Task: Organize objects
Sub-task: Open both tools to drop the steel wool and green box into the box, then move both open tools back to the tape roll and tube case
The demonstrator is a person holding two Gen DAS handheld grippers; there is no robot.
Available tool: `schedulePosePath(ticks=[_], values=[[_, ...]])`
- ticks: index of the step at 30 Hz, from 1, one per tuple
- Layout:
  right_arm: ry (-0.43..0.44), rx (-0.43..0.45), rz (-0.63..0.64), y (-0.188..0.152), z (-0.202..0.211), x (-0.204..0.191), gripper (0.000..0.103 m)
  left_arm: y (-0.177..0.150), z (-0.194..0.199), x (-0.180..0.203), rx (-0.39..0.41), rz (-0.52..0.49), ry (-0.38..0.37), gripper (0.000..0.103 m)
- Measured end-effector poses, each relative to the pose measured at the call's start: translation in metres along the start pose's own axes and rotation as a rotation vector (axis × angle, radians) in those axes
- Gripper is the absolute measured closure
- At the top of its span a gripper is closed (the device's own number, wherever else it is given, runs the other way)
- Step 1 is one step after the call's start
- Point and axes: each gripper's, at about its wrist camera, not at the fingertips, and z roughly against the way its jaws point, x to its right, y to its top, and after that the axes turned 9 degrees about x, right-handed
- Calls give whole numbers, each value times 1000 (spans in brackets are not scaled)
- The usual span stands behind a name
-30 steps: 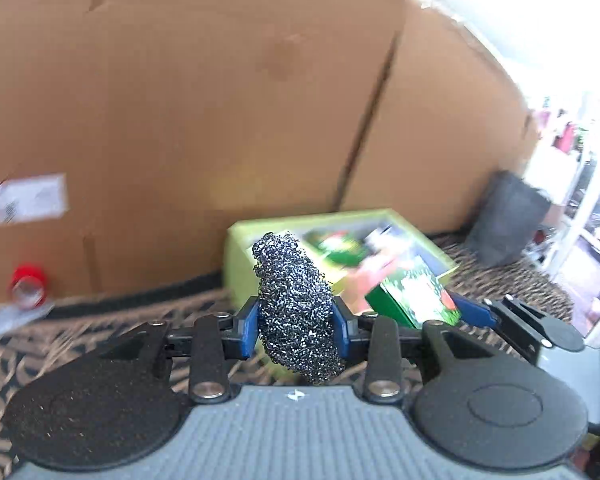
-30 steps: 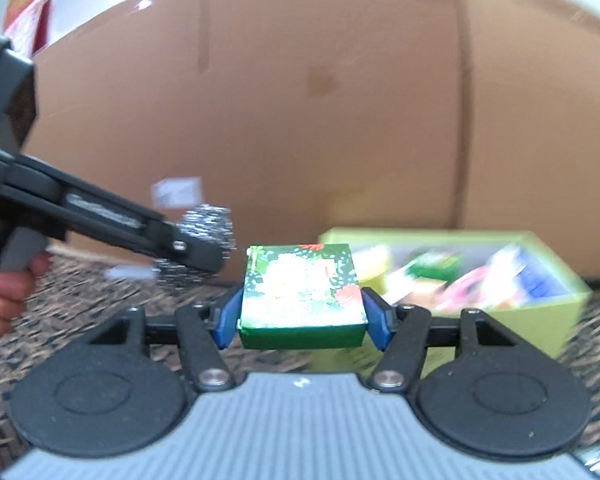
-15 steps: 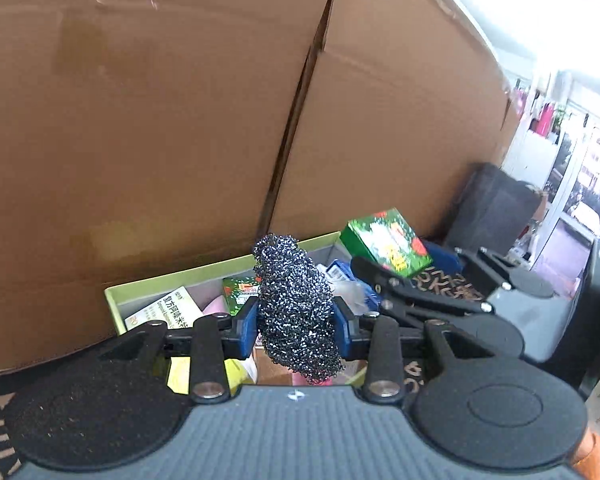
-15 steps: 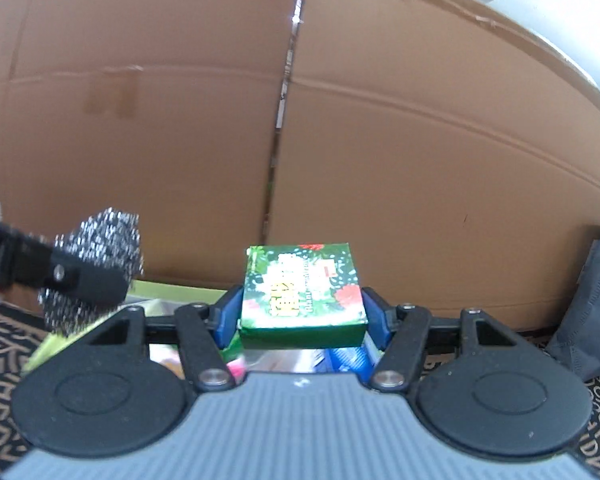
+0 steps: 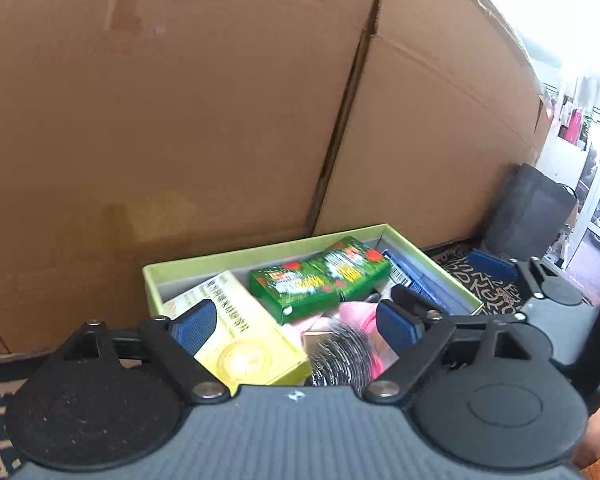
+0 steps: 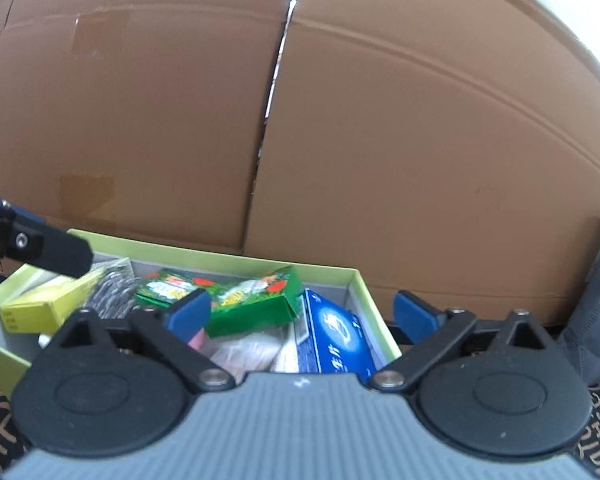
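A lime-green box stands against the cardboard. My left gripper is open above its near side. The steel wool scrubber lies blurred in the box just below it, and shows in the right wrist view too. My right gripper is open over the box. The green packet lies inside next to another green packet. A yellow carton, a blue packet and pink items also lie inside.
Large cardboard boxes form a wall right behind the green box. A dark grey bag leans against them at the right. The surface is a patterned brown mat.
Both grippers opened. The steel wool dropped from the left gripper and the green packet from the right one, both into the green box. Both cameras tilted down toward the box.
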Motion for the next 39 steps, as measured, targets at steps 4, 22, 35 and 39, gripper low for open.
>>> schedulePosePath(ticks=[4,22,35,39], values=[[-10,2,-9,0,10,2,0,3,11,3,4,-5,17,13],[76,96,-43,51,103,-39,0,2,94,-14,65,-42,198,13],[295,71,-59,61,136,-131,0,-41,157,-94,47,21,366,13],[375,26,-47,52,134,-164,0,-57,175,-135,14,56,426,13]])
